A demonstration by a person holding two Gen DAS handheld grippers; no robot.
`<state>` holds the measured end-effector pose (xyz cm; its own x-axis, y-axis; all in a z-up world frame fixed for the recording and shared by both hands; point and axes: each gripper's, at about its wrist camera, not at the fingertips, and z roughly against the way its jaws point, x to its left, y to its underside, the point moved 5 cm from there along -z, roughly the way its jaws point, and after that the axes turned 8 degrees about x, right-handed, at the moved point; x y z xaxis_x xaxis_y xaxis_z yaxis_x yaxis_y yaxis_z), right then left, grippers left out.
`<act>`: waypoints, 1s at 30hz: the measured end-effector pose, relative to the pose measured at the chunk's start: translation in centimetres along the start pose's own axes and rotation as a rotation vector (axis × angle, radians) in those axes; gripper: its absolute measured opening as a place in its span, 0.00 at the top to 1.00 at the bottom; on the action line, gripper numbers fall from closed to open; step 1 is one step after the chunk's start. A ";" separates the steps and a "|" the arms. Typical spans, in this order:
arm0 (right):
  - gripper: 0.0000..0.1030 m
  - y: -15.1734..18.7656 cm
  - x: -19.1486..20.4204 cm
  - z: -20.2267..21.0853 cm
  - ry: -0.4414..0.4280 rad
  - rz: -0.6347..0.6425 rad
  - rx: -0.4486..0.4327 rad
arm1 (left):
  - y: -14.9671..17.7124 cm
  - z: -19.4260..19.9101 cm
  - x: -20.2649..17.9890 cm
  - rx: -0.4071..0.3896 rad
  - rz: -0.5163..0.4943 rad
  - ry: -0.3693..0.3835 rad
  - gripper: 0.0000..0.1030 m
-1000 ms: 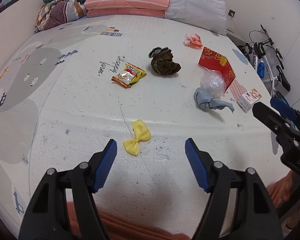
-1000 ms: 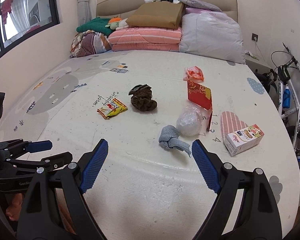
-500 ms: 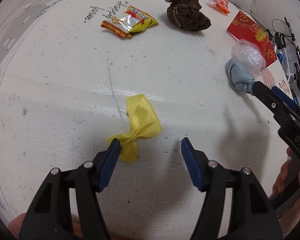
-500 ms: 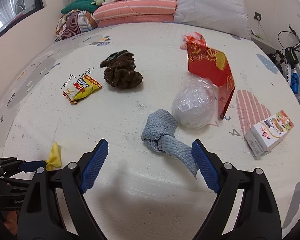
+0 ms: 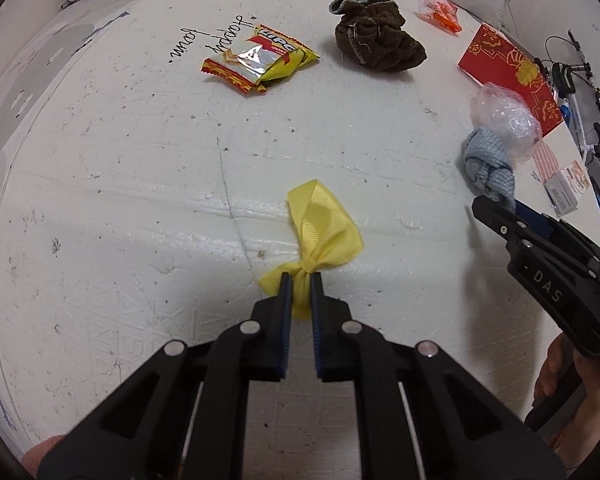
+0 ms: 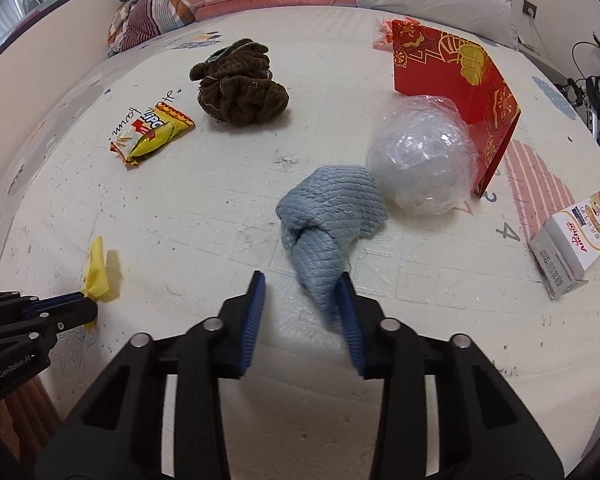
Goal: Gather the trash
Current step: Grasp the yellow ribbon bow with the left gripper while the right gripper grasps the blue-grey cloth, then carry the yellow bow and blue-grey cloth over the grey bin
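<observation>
Two grippers work over litter scattered on a white play mat [image 5: 120, 168].

On the mat lie a red paper bag [image 6: 456, 80], a ball of clear plastic [image 6: 420, 160], a brown cloth [image 6: 240, 88], a knotted blue cloth [image 6: 328, 220], a small carton [image 6: 572, 240] and a snack wrapper [image 5: 260, 58]. The right gripper [image 6: 302, 300] stands parted, its fingers either side of the blue cloth's tail, one pad touching it. The left gripper [image 5: 299, 294] is clenched on the near end of the yellow ribbon bow [image 5: 320, 228], which rests on the mat.
</observation>
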<state>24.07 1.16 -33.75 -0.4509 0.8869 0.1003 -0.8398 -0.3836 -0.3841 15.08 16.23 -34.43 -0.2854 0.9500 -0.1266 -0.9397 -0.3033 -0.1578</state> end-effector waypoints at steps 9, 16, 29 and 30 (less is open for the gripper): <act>0.98 -0.2 1.1 2.3 -0.046 0.037 -0.068 | -0.1 0.5 -1.0 -0.024 -0.021 0.019 0.94; 0.98 -0.1 1.8 4.3 -0.091 0.048 -0.113 | -0.9 1.5 -1.4 -0.086 -0.033 0.003 0.94; 0.98 1.7 0.7 11.7 -0.093 0.025 -0.238 | 0.1 5.8 -4.0 -0.211 -0.104 -0.015 0.94; 0.98 2.0 0.4 12.4 -0.087 0.022 -0.246 | 0.3 6.4 -4.5 -0.221 -0.115 -0.018 0.94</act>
<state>18.45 -2.44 -23.11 -0.5015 0.8495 0.1637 -0.7354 -0.3189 -0.5979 14.88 12.36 -27.63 -0.1839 0.9798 -0.0783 -0.9029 -0.1999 -0.3804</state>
